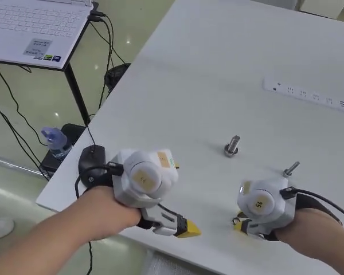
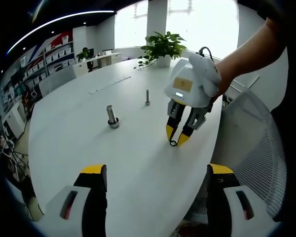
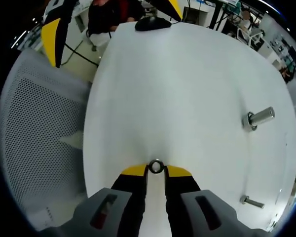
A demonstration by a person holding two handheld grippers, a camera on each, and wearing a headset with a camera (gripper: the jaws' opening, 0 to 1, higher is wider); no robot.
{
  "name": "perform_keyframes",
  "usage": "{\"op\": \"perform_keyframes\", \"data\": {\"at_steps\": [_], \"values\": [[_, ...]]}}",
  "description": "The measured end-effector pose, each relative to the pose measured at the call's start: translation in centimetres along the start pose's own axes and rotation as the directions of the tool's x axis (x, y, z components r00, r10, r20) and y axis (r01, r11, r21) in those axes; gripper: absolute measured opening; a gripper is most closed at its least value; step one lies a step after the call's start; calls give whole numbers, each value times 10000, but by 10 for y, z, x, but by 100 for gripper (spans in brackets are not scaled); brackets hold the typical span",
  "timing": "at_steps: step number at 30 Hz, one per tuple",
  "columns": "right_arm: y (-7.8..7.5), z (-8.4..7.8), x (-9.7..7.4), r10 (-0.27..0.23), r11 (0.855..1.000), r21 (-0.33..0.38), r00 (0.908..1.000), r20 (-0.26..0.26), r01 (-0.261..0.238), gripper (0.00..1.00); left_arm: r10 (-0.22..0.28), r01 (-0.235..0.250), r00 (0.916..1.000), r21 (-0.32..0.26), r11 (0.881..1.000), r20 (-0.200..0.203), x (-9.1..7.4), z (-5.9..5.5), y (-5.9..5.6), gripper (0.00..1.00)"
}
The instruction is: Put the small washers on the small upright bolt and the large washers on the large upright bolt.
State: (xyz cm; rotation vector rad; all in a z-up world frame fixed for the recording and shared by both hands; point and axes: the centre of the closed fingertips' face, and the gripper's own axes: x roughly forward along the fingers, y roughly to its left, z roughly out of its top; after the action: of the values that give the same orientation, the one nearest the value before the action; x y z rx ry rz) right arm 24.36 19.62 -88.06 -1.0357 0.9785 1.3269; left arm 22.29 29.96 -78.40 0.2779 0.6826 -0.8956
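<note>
One washer (image 3: 156,166) sits pinched in the right gripper (image 2: 179,138); laptop stickers (image 1: 39,48) unreadable.

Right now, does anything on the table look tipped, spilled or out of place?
Nothing stands out. The large bolt and small bolt both stand upright on the table, and the right tongs pinch a washer at their tips.

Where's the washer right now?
In the right gripper view the washer is pinched in the tips of the right claw, low by the near edge of the table, with the thick bolt farther in.
</note>
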Motion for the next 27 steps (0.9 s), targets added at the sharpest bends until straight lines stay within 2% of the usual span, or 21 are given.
{"op": "perform_keyframes", "data": {"at_steps": [3, 6, 8, 11, 17, 20, 26, 27], "values": [[1, 0, 0, -13, 10000, -89, 9990, -449, 9, 14, -5, 5, 10000, -28, 10000, 12, 0, 0, -1, 82], [0, 0, 0, 7, 9999, 130, 9981, -618, 1, 13, -6, 6, 10000, -18, 10000, -32, 1, -1, -1, 81], [0, -1, -1, 22, 9998, 190, 9985, -555, -11, 13, 14, -14, 10000, -30, 10000, -2, 0, 0, -1, 81], [-1, -2, -1, 98, 9971, 756, 9998, -161, -85, 12, 33, -31, 9999, -116, 9999, 114, -1, 3, 1, 82], [-3, -7, -4, 93, 9940, 1091, 9999, -44, -88, 12, 118, -118, 9999, -98, 9999, 25, -1, 1, 3, 82], [-8, -13, -12, -29, 9898, 1424, 10000, 62, 20, 12, 220, -220, 9997, -154, 9996, 41, 0, 0, 4, 84], [-18, -34, -27, -201, 9804, 1961, 9997, 123, 173, 12, 165, -165, 9998, -64, 9998, -58, 4, 0, 5, 84], [-21, -44, -32, -258, 9771, 2114, 9996, 119, 227, 12, 159, -160, 9998, -69, 9998, -85, 5, 0, 5, 84]]}}
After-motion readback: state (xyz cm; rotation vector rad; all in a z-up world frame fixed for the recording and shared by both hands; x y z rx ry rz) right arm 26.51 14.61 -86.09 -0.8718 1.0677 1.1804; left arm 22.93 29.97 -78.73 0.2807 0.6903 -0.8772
